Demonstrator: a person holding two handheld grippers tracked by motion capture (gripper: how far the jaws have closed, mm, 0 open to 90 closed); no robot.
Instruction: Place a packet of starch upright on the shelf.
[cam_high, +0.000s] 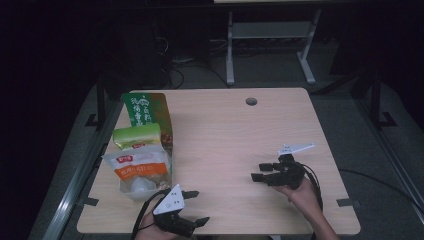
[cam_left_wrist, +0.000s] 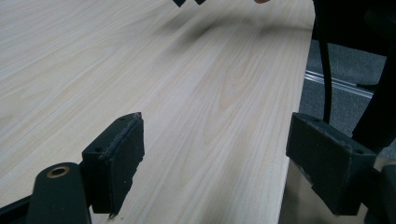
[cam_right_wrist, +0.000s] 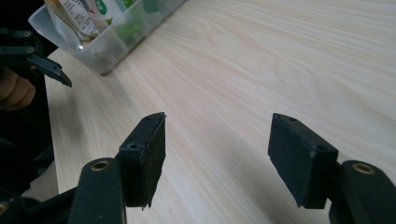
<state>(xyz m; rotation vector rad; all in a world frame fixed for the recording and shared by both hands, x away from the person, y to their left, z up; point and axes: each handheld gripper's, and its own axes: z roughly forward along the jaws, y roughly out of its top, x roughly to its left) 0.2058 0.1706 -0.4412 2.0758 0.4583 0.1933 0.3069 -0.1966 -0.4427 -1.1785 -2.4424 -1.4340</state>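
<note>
My left gripper (cam_high: 200, 206) rests near the front edge of the wooden table (cam_high: 225, 135), pointing right, held in a hand. Its jaws stand open, and in the left gripper view (cam_left_wrist: 219, 149) only bare wood lies between them. My right gripper (cam_high: 257, 171) hovers low over the table's right half and points left toward the other one. It is open too, with nothing between its pads (cam_right_wrist: 217, 149). A clear plastic bin (cam_high: 131, 192) with snack bags stands at the table's left side, just behind the left gripper. A white and orange bag (cam_high: 137, 167) is nearest.
A yellow-green bag (cam_high: 136, 136) and a tall green bag (cam_high: 145, 112) fill the bin's far part. A round cable hole (cam_high: 251, 101) sits near the table's back edge. In the right gripper view the bin (cam_right_wrist: 107, 46) lies ahead, with the left gripper's jaw tip (cam_right_wrist: 51, 70) beside it.
</note>
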